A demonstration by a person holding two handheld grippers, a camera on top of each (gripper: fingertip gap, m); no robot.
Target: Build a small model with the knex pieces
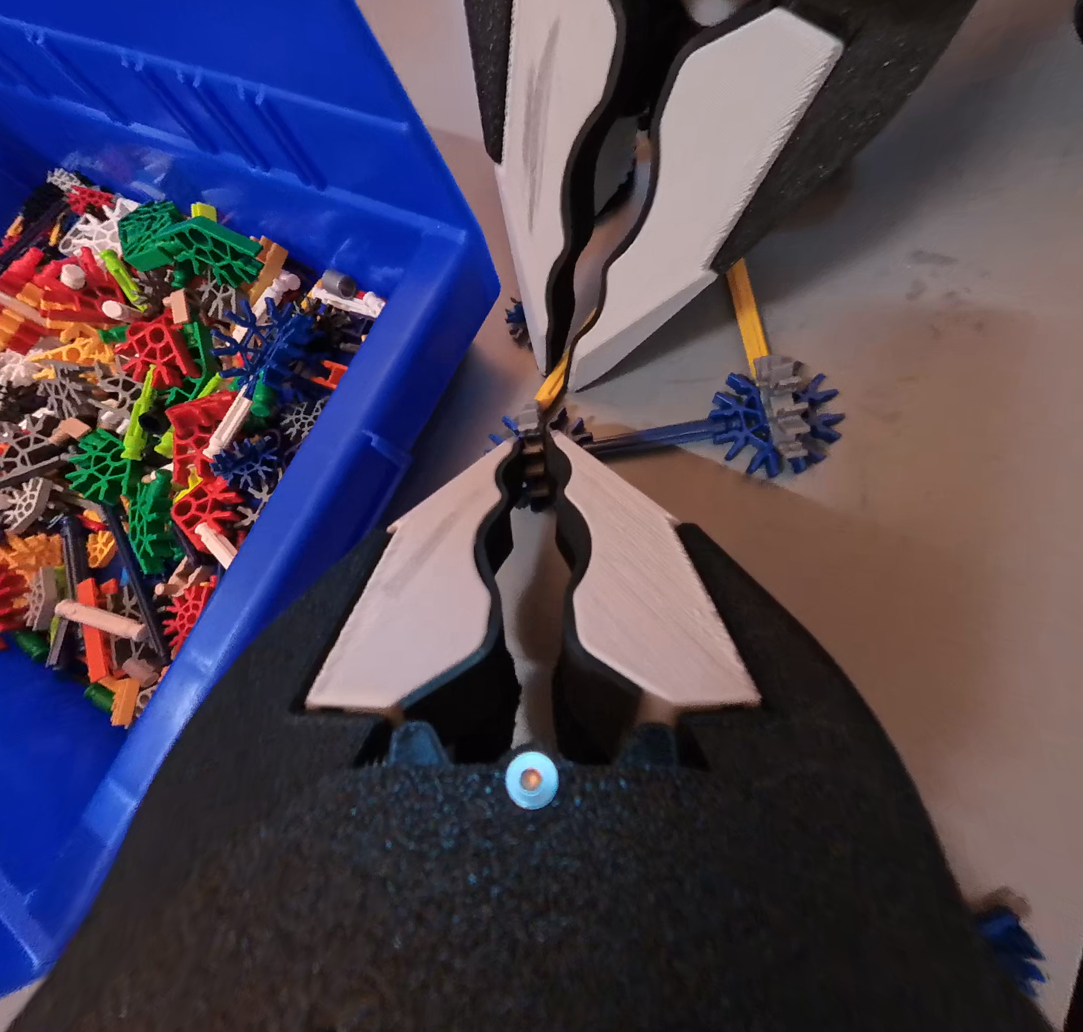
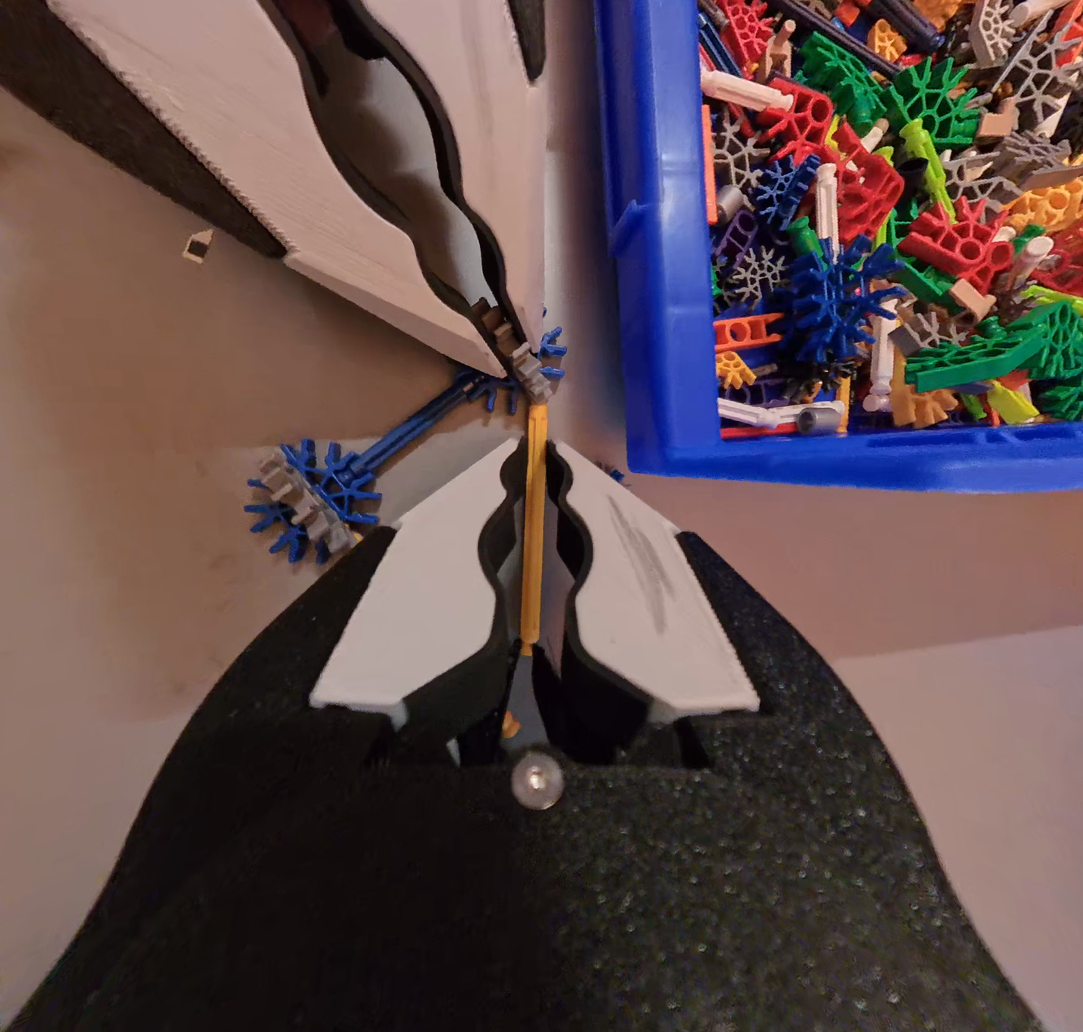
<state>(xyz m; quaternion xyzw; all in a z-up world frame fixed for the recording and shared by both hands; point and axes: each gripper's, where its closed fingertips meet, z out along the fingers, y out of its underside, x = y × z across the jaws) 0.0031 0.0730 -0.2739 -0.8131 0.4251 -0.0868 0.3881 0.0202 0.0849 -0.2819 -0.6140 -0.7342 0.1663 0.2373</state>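
My left gripper is shut on a grey connector joined to a blue snowflake connector. A blue rod runs from it to a second blue and grey connector pair lying on the table. My right gripper is shut on a yellow rod whose tip meets the grey connector. In the left wrist view the right gripper comes down from the top. In the right wrist view the left gripper comes in from the upper left.
A blue bin full of mixed coloured rods and connectors stands close beside the grippers; it also shows in the right wrist view. A second yellow rod leads off the far connector pair. Another blue connector lies nearby. The tips of both grippers are at nearly the same place.
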